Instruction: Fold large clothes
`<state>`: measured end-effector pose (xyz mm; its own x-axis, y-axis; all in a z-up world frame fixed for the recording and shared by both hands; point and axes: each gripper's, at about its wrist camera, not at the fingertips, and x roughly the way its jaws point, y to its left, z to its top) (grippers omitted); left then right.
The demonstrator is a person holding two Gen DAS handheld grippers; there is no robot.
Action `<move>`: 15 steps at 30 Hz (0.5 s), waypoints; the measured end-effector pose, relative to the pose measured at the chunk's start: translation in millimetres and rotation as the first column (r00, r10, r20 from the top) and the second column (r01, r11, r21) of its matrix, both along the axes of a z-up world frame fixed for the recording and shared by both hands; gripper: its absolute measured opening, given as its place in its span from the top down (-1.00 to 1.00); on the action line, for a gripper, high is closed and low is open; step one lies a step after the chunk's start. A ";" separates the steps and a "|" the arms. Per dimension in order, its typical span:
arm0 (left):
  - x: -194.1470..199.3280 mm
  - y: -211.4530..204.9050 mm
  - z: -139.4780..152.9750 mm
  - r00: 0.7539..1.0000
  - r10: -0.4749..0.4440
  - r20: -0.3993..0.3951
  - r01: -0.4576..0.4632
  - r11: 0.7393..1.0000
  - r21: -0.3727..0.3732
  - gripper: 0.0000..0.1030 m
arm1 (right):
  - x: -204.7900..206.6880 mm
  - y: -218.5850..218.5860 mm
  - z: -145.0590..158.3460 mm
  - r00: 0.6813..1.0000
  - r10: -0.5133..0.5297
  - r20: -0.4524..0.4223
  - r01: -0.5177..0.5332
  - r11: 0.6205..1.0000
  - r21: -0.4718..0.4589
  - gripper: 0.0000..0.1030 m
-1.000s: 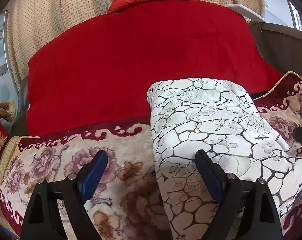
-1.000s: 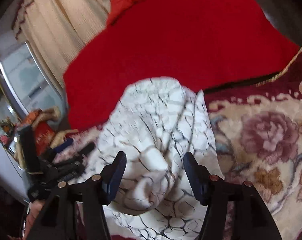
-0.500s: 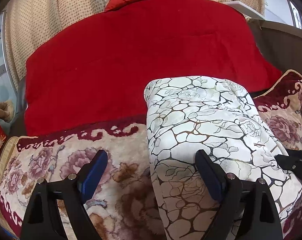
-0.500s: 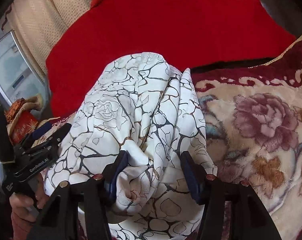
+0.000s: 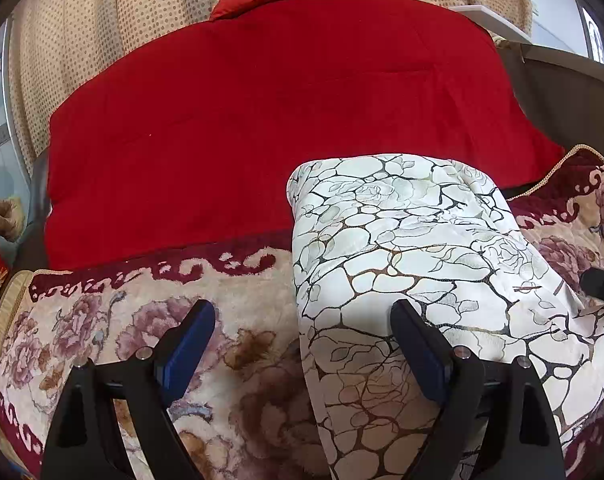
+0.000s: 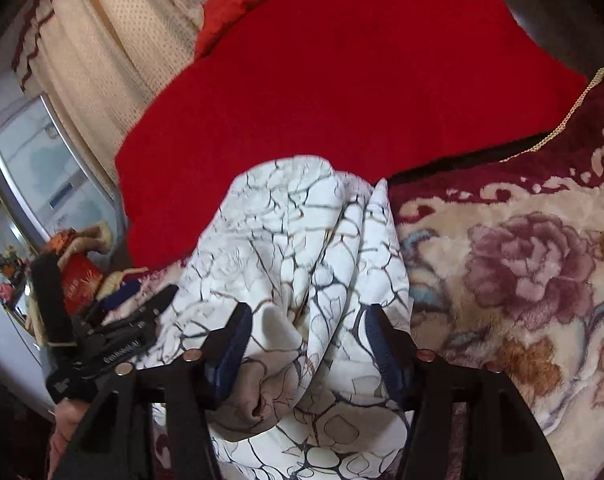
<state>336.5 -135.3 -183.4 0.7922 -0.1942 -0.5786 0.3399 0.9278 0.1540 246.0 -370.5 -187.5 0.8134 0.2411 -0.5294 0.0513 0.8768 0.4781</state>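
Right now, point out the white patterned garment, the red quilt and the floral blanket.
white patterned garment (image 5: 413, 240), left wrist view, flat top of the fold.
red quilt (image 5: 282, 120), left wrist view, middle.
floral blanket (image 6: 521, 280), right wrist view, big rose.

The left gripper (image 5: 303, 344) hangs with its jaws wide apart over a floral plush blanket (image 5: 102, 328). The folded white garment with a cracked-stone and rose print (image 5: 401, 240) lies between and beyond the blue pads (image 5: 186, 344), its left edge between them. Behind lies a red quilt (image 5: 282, 120)

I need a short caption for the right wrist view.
Open right tool straddling bunched white patterned cloth on a floral blanket.
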 end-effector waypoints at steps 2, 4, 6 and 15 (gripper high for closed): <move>0.0 -0.9 -0.1 1.000 -0.001 0.003 0.001 1.000 0.002 -0.74 | -2.0 -3.5 1.3 1.000 -0.012 0.016 0.012 1.000 0.012 -0.27; 0.1 -1.5 -0.4 1.000 -0.002 0.004 0.002 1.000 0.003 -0.74 | -4.5 -5.1 3.9 0.999 -0.022 0.039 0.022 1.000 0.009 -0.27; 0.4 -1.7 -0.9 1.000 -0.003 0.004 0.003 1.000 0.003 -0.74 | -6.7 -3.9 6.9 0.998 -0.029 0.059 0.030 1.000 -0.008 -0.27; -0.2 -5.3 -3.0 1.000 -0.010 0.004 0.010 1.000 0.013 -0.74 | 14.8 13.9 -24.0 0.993 0.013 -0.119 -0.024 0.996 -0.088 -0.27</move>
